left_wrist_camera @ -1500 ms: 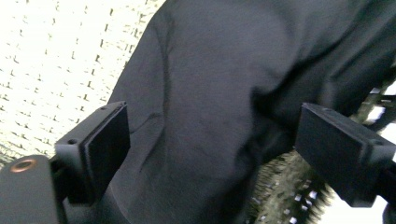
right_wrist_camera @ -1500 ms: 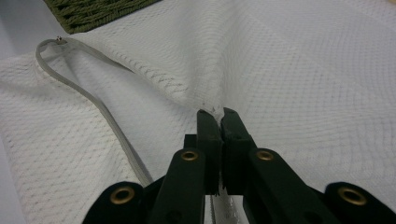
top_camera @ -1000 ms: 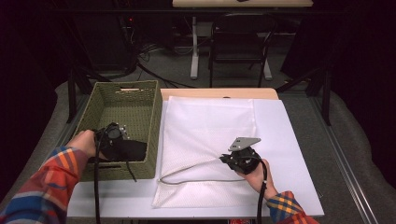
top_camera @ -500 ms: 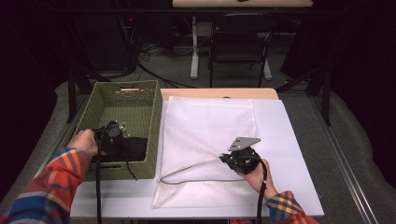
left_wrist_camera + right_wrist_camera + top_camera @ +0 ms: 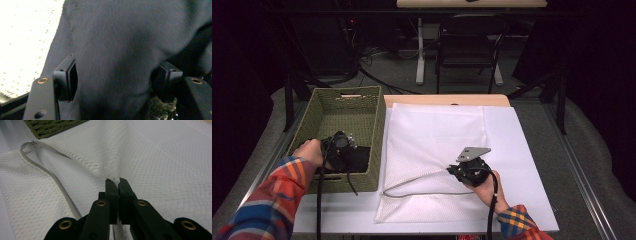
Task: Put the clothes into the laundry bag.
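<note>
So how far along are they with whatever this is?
Early, it looks like. Done: the right gripper has pinched the top layer of the white mesh bag, lifting its zipper edge open. In hand: the left gripper sits in the green basket with its jaws apart around a dark cloth. Left, presumably: closing on the cloth and moving it into the bag.

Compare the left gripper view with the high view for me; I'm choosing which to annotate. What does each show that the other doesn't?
Left gripper view alone: the two black pads standing apart with a fold of dark cloth between them. High view alone: the right gripper on the white mesh bag, the table and the green woven basket. Shared: the dark cloth in the basket at the left gripper.
</note>
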`<state>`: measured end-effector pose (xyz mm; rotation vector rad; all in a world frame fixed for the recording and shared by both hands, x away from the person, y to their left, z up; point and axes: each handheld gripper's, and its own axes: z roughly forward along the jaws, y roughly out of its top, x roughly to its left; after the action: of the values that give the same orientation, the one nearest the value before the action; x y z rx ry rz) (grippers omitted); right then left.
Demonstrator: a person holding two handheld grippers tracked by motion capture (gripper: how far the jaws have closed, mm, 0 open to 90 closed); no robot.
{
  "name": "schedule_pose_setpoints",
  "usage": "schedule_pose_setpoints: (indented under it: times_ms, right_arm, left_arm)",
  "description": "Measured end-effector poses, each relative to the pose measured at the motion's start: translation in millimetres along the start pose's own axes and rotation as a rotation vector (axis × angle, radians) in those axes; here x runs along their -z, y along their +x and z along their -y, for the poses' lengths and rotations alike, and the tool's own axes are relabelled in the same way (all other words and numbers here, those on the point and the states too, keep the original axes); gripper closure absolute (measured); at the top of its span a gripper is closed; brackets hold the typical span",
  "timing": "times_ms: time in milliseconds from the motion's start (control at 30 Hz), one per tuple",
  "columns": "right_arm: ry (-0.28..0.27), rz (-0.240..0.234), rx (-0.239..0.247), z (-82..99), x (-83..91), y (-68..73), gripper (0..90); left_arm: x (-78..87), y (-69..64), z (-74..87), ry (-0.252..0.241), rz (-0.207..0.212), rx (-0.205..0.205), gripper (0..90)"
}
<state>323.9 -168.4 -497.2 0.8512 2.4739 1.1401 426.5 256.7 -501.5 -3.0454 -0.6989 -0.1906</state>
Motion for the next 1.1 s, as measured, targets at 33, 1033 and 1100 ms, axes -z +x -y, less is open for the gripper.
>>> schedule_pose_setpoints:
  times_ms: [33,1033,1100]
  right_arm:
    - [-0.001,0.000,-0.001,-0.1,0.4,0.3,88.1]
    - [-0.017,0.018,-0.017,-0.5,3.8,-0.6,88.2]
    - [-0.018,0.021,-0.017,-0.5,3.9,-0.5,88.2]
  left_arm:
    - [-1.3,0.4,-0.4,-0.001,0.002,0.000,33.3]
    - [39.2,-9.6,27.3,-0.140,-0.021,0.005,61.0]
    - [43.2,-11.5,27.8,-0.138,-0.036,0.005,61.0]
